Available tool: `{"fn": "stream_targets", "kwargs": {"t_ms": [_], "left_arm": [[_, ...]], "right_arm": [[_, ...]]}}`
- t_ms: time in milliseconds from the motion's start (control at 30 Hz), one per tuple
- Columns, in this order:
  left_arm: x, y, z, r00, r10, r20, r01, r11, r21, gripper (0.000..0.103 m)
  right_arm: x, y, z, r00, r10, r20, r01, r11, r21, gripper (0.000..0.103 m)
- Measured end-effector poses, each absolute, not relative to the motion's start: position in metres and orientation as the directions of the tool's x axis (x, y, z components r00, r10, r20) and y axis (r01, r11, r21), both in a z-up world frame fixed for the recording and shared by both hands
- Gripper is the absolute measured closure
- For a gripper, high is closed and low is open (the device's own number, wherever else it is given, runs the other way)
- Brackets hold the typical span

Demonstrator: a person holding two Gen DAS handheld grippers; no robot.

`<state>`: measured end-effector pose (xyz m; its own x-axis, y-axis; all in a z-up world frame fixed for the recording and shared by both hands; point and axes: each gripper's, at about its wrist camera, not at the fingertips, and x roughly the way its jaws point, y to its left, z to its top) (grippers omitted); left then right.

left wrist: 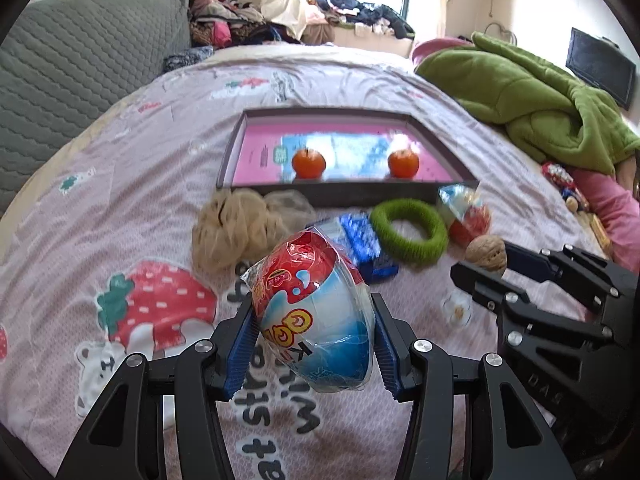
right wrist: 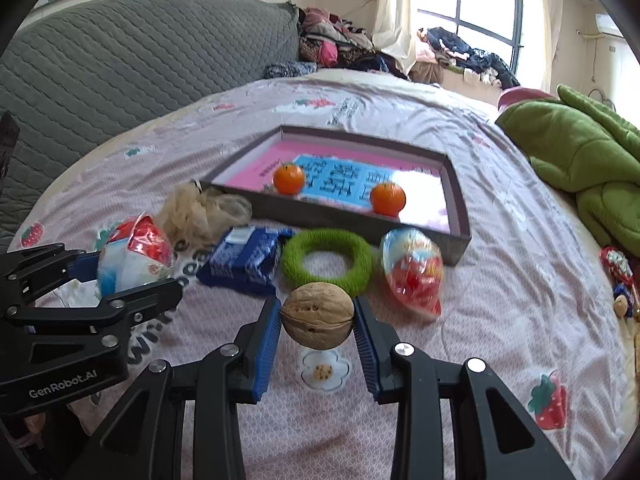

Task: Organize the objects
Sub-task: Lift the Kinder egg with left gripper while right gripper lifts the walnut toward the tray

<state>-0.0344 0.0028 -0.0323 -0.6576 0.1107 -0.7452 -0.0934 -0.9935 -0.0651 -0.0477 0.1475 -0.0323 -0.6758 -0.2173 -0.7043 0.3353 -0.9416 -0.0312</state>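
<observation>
My left gripper (left wrist: 314,338) is shut on a red, white and blue wrapped snack cup (left wrist: 316,312), held above the bedsheet; it also shows in the right wrist view (right wrist: 134,258). My right gripper (right wrist: 317,322) is shut on a walnut (right wrist: 317,316), which the left wrist view shows too (left wrist: 486,256). A dark shallow box (right wrist: 456,196) with a pink floor lies ahead and holds two oranges (right wrist: 289,178) (right wrist: 387,199). In front of it lie a beige mesh puff (right wrist: 200,210), a blue packet (right wrist: 244,260), a green ring (right wrist: 326,260) and a second wrapped snack cup (right wrist: 414,270).
All this sits on a bed with a pink strawberry-print sheet (right wrist: 500,300). A green blanket (right wrist: 580,160) is piled at the right, with small wrapped items (right wrist: 618,276) near it. A grey quilted headboard (right wrist: 140,60) stands at the left. Clothes (right wrist: 468,54) are heaped by the window.
</observation>
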Motion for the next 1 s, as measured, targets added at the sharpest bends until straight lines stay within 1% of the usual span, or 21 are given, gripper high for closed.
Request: {"fn": "stream_targets", "kwargs": {"t_ms": [300, 500, 800, 1000], "left_arm": [[-0.046, 0.008, -0.011, -0.691, 0.105, -0.715, -0.093, -0.994, -0.057, 0.049], [-0.057, 0.009, 0.004, -0.715, 0.092, -0.693, -0.086, -0.995, -0.043, 0.049], [-0.065, 0.008, 0.018, -0.733, 0.081, -0.676, -0.075, -0.996, -0.039, 0.049], [-0.069, 0.004, 0.029, -0.744, 0.077, -0.663, -0.069, -0.997, -0.039, 0.049]], "right_arm": [[-0.055, 0.155, -0.015, -0.702, -0.225, -0.676, 0.323, -0.946, -0.020, 0.066], [-0.062, 0.158, 0.005, -0.737, -0.231, -0.635, 0.317, -0.948, -0.023, 0.066], [-0.066, 0.159, 0.017, -0.742, -0.248, -0.623, 0.324, -0.946, -0.010, 0.066], [-0.072, 0.162, 0.031, -0.763, -0.249, -0.597, 0.317, -0.949, -0.009, 0.066]]}}
